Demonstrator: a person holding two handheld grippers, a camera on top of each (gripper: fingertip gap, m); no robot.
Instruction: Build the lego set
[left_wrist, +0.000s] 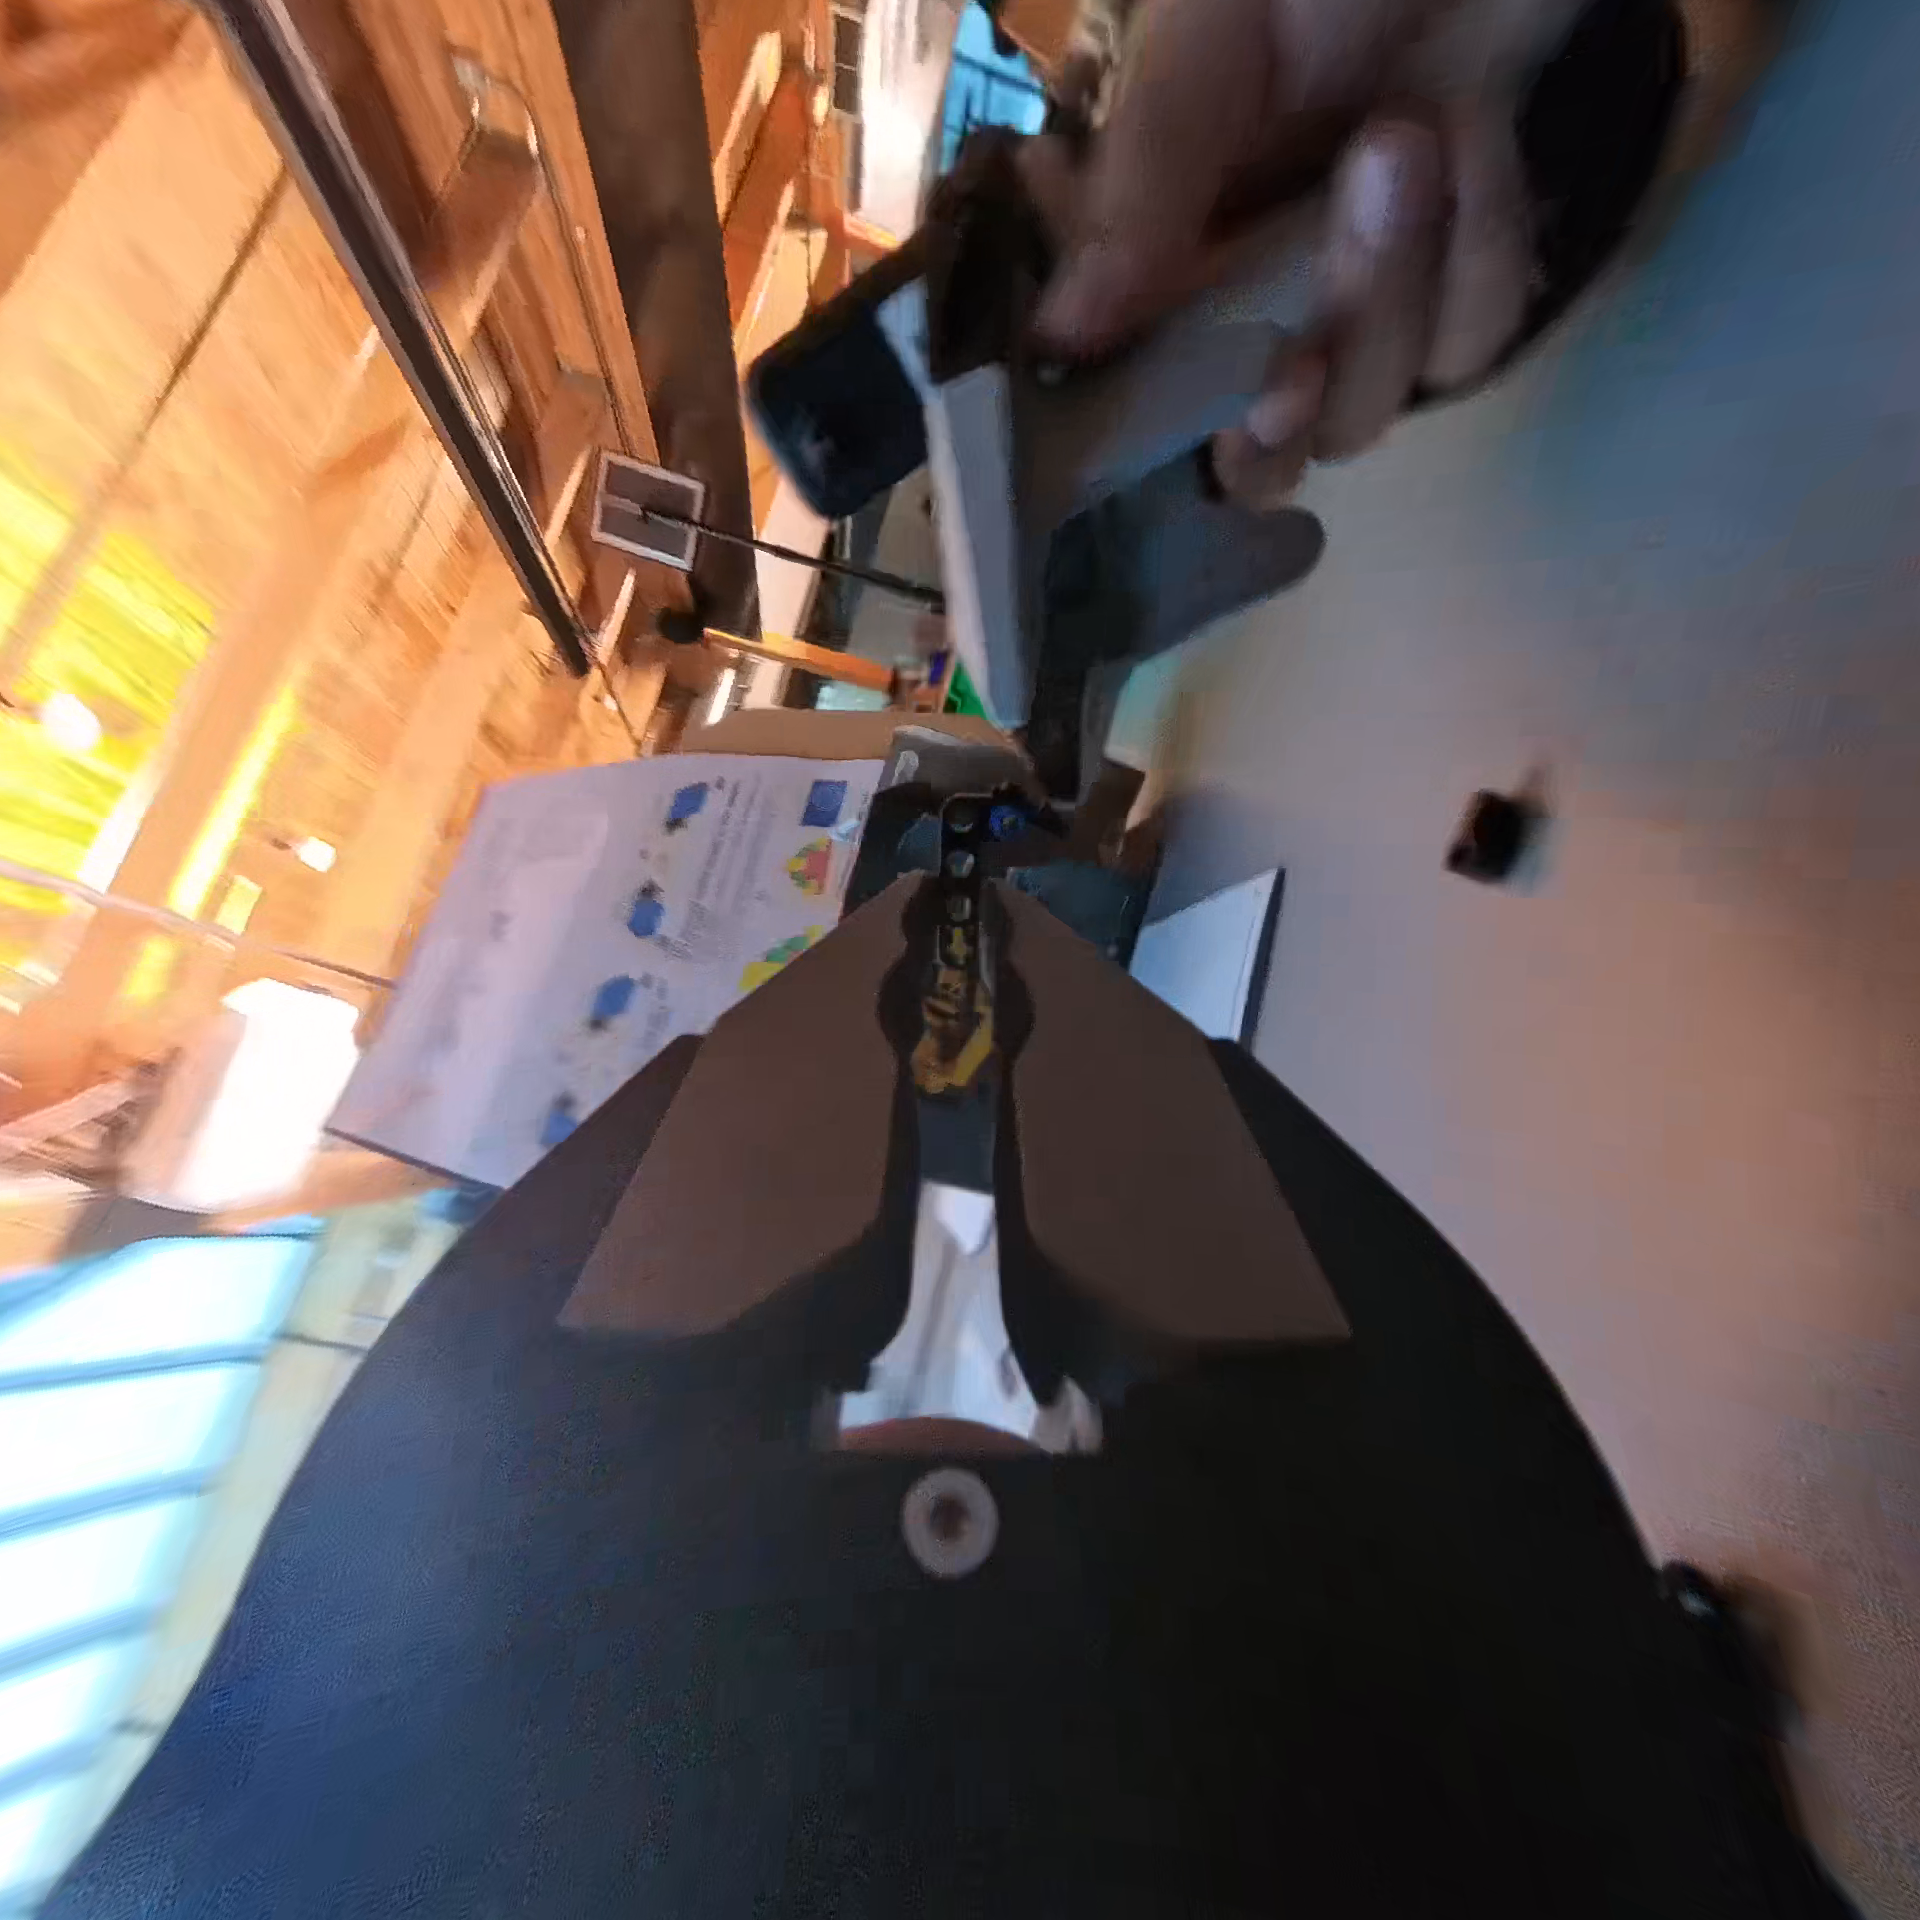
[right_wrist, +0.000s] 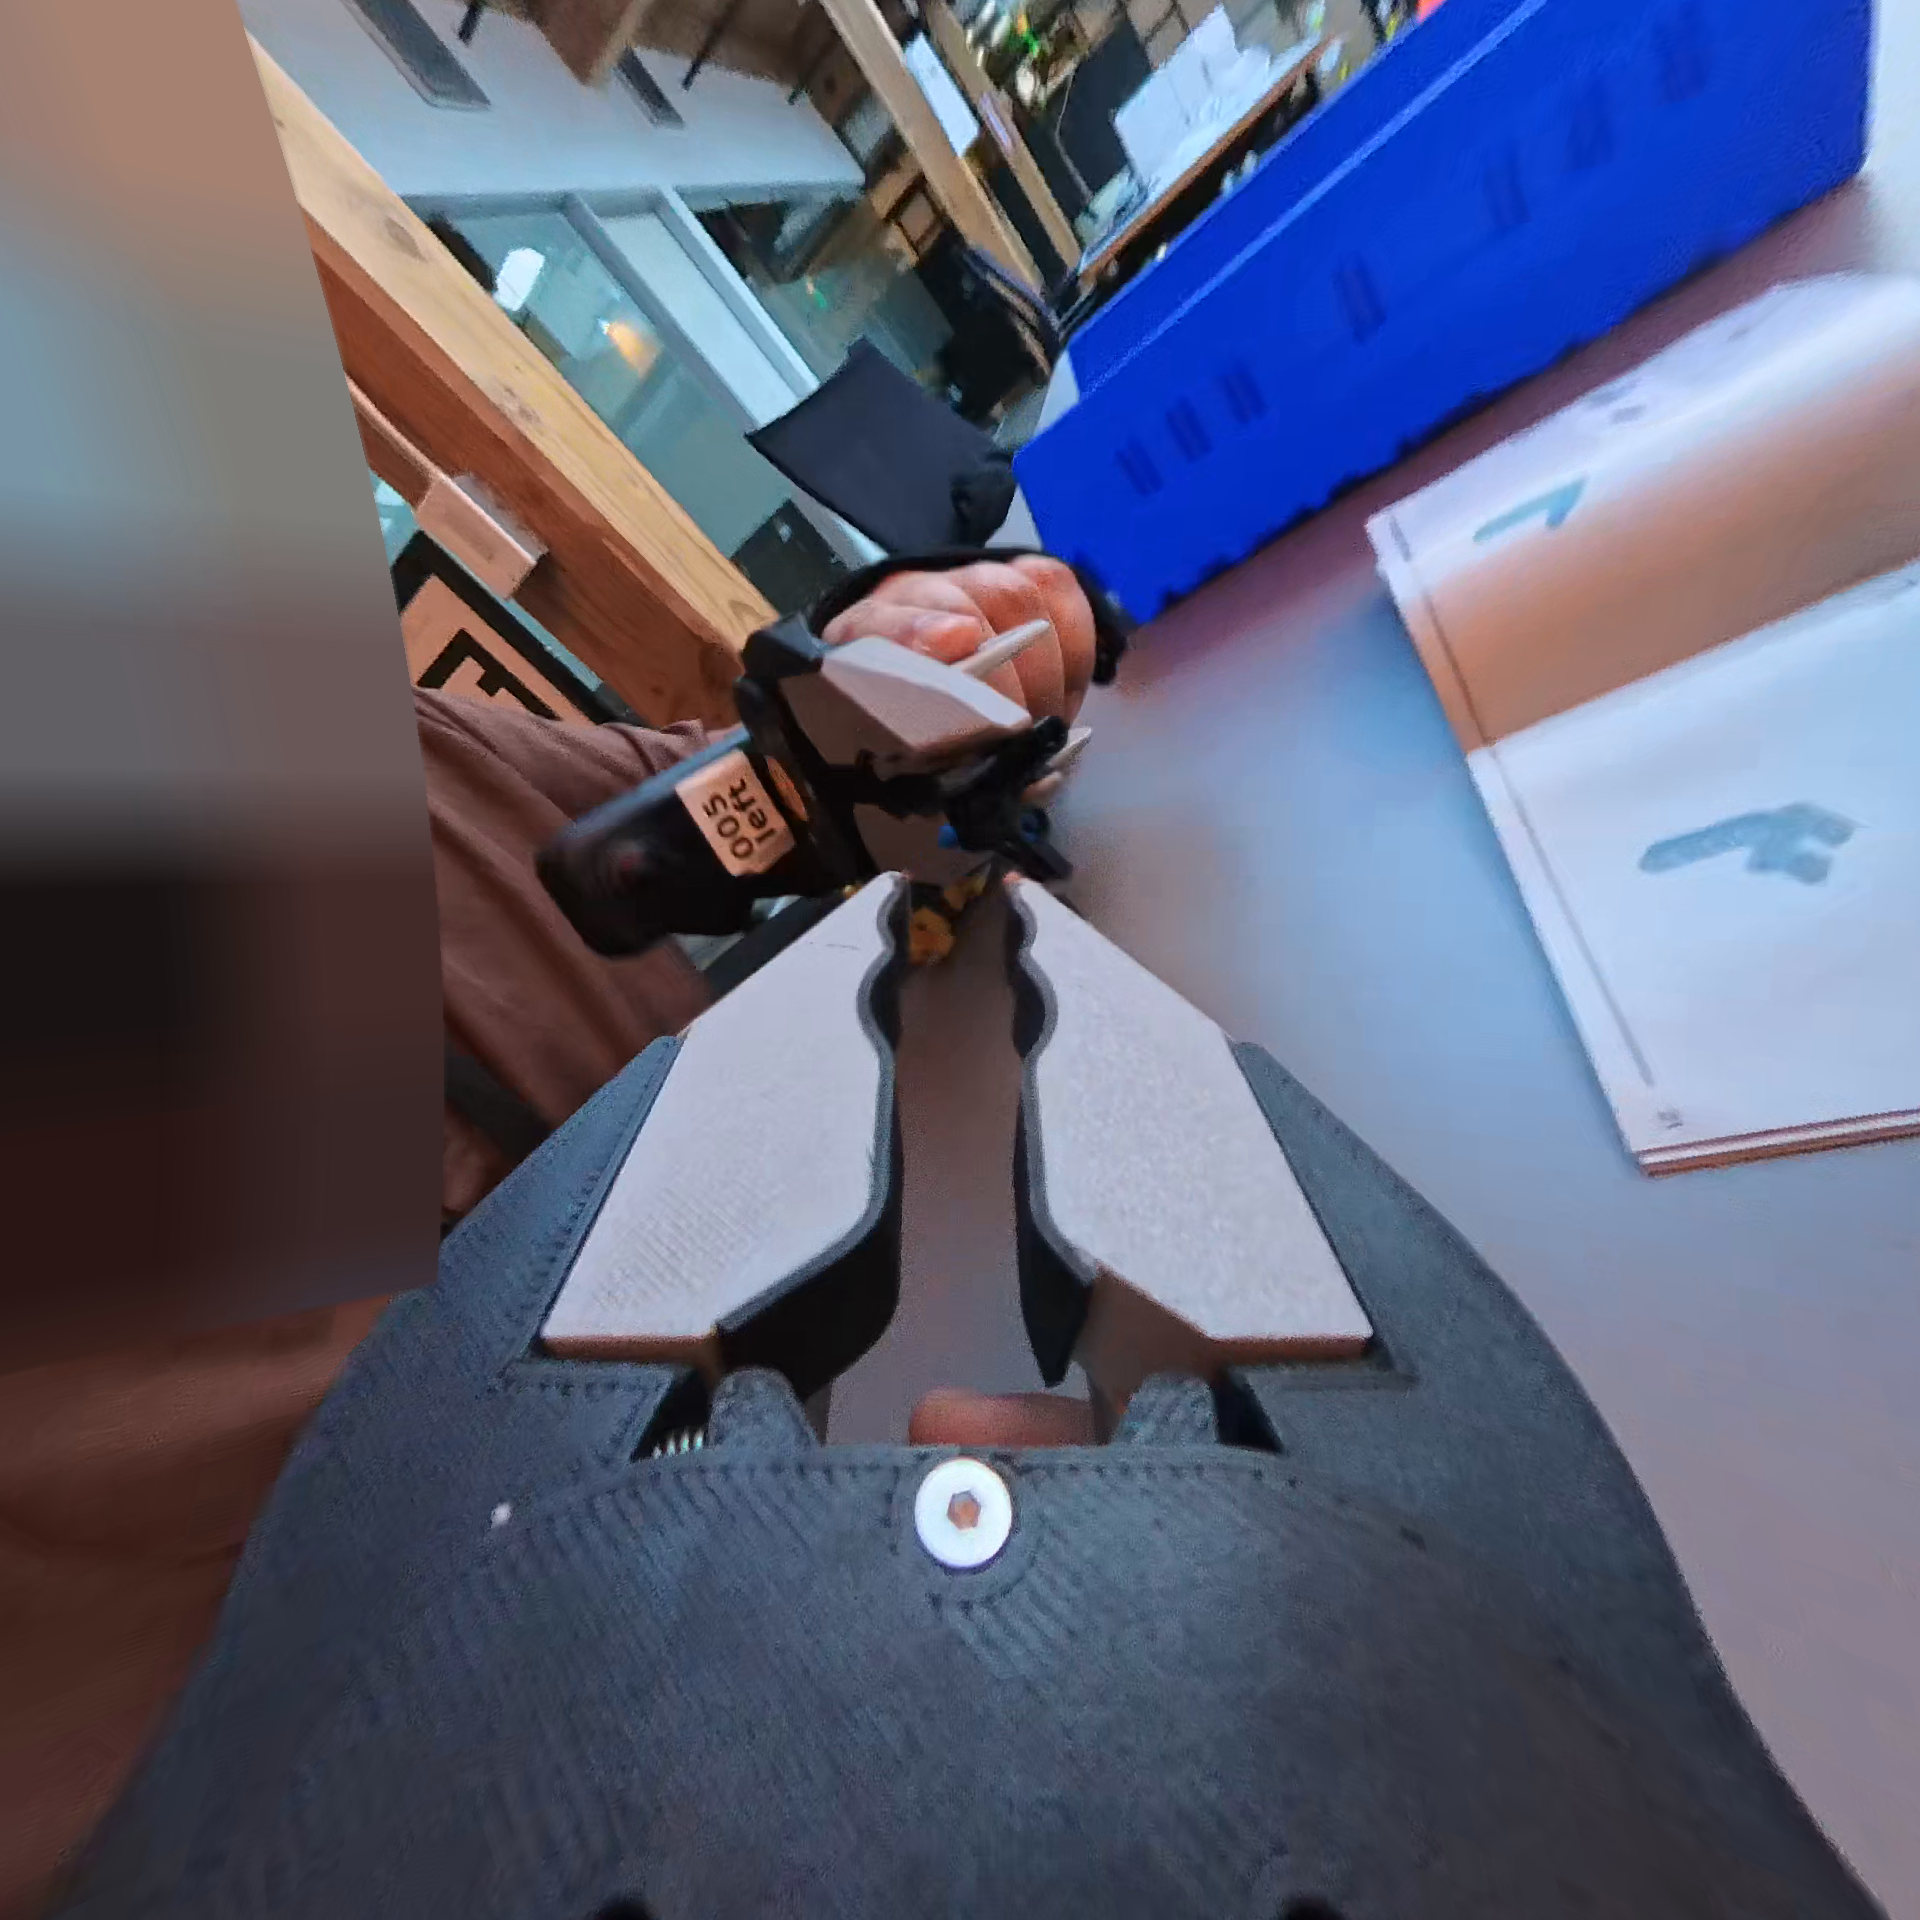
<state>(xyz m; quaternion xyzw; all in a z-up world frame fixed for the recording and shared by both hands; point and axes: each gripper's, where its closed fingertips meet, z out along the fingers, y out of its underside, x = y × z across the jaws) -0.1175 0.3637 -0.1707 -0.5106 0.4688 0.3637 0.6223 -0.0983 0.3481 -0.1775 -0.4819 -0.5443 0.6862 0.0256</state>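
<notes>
Left hand-held gripper (left_wrist: 951, 935) pinches the small black-and-yellow lego assembly (left_wrist: 951, 1023) at twelve o'clock, evidently steadying it for joining. Right hand-held gripper (right_wrist: 956, 899), fingers slightly parted, meets it above the grey table (right_wrist: 1299, 831); whether it grips cannot be told.

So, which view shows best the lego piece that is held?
The left wrist view. There the black and yellow lego piece lies in full length between the fingers of the left hand-held gripper, which is shut on it. The right wrist view shows only a small yellow and black part of it, beyond the right hand-held gripper.
</notes>
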